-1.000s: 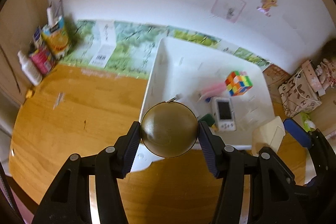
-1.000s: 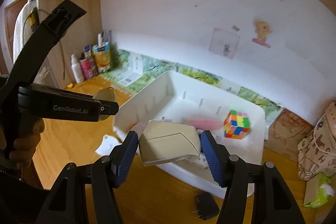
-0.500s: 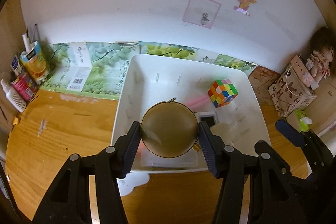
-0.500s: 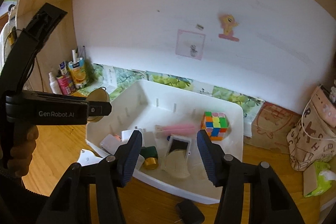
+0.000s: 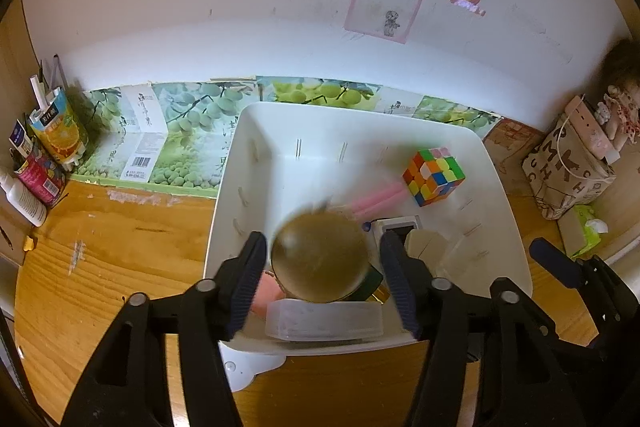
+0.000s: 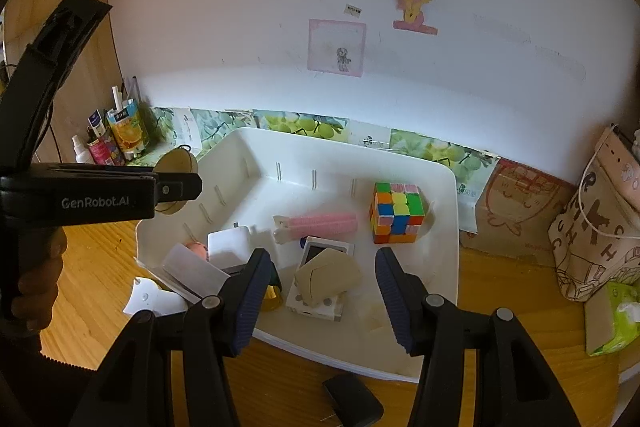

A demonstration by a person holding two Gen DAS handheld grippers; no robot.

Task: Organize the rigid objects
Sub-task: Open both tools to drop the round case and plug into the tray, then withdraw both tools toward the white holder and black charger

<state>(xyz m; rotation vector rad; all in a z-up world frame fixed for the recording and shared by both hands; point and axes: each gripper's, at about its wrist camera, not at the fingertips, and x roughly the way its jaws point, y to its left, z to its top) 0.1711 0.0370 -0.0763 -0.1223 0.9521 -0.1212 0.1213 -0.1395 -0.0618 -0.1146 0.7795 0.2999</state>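
The gold disc [image 5: 320, 259] now sits loose between the just-widened left tongs [image 5: 322, 275]; right tongs [image 6: 320, 291] gape empty, beige box [image 6: 328, 277] dropped in tray [image 6: 444, 227].

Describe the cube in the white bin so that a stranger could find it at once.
Find the white bin on the wooden desk, against the wall. In its far right part, beside the pink clip, stands the cube. It is the only thing there with faces of small squares in many colours.
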